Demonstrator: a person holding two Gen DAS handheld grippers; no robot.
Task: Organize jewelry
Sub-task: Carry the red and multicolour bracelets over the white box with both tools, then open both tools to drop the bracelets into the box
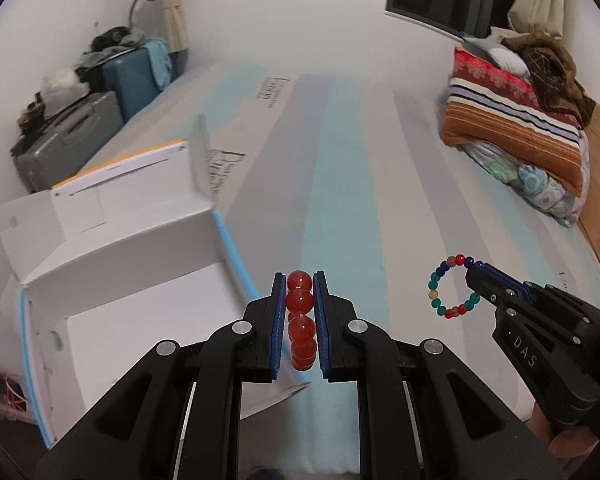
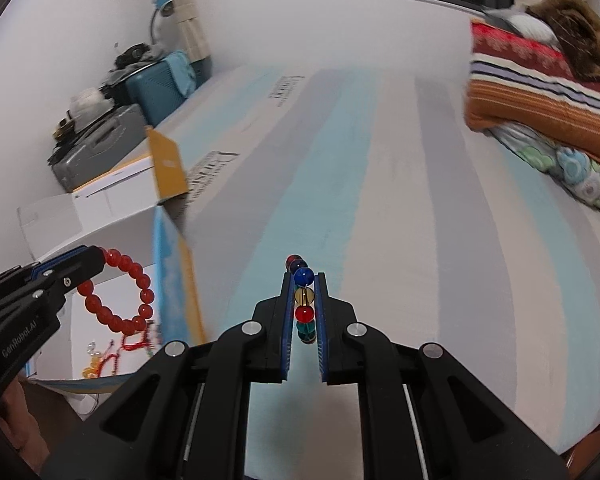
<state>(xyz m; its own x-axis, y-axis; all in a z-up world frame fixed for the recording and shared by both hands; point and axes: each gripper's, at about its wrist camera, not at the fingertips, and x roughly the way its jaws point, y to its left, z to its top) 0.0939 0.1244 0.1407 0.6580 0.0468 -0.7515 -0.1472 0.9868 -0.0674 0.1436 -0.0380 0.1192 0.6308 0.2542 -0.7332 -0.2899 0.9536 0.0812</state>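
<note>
My left gripper [image 1: 299,280] is shut on a red bead bracelet [image 1: 300,302] and holds it in the air by the right edge of an open white box [image 1: 140,312]. In the right wrist view the left gripper [image 2: 92,258] shows at the left with the red bracelet [image 2: 118,294] hanging as a ring over the box. My right gripper [image 2: 304,278] is shut on a multicoloured bead bracelet [image 2: 304,276] above the striped bed. In the left wrist view the right gripper [image 1: 478,270] holds that bracelet [image 1: 454,288] as a ring.
The white box [image 2: 112,240] has open flaps and holds more red and yellow jewelry [image 2: 108,354] at its bottom. The striped mattress [image 1: 340,160] stretches ahead. Folded blankets [image 1: 516,120] lie at the right. Suitcases [image 1: 100,112] stand by the far wall.
</note>
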